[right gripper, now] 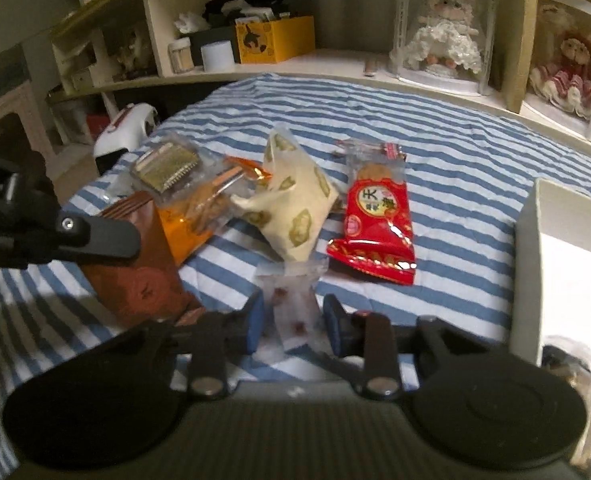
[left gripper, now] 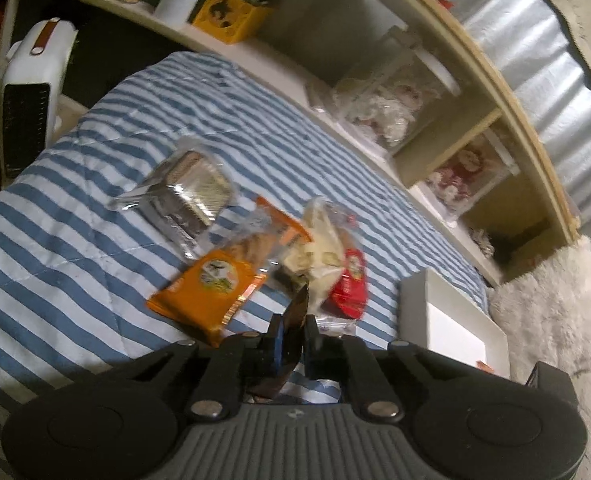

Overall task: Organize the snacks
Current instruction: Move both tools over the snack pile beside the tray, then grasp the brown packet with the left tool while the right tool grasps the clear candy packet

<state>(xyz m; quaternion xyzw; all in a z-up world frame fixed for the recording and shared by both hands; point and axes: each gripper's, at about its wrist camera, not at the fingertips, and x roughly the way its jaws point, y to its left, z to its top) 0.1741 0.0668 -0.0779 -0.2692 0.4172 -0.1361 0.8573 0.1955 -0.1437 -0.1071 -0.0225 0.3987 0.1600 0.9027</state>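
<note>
While both grippers are clamped on packets at the near edge of the striped bed cover (right gripper: 435, 128), most of the risk lies in how thin those holds are. A brown packet (right gripper: 135, 264) is pinched by the left gripper (left gripper: 293, 326) at one corner only, its jaws fully closed on the film, so the packet can be expected to swing or tear loose if it is lifted quickly. A small clear packet (right gripper: 295, 300) is held between the pads of the right gripper (right gripper: 293, 318), which are closed against its sides; the wrapper is soft and slippery-looking, and it could be squeezed out or crushed. The remaining snacks are left near the middle of the cover: a red packet (right gripper: 379, 216), a cream packet (right gripper: 295, 208), an orange packet (left gripper: 211, 284) and a foil tray (left gripper: 191, 188) in clear wrap. These lie overlapped or close together, so a neighbour may be dragged along when either held packet is raised. A white box (right gripper: 567, 264) stands at the right edge, and its wall could be struck by a swinging packet. Blur in both views makes exact contact hard to judge.
</note>
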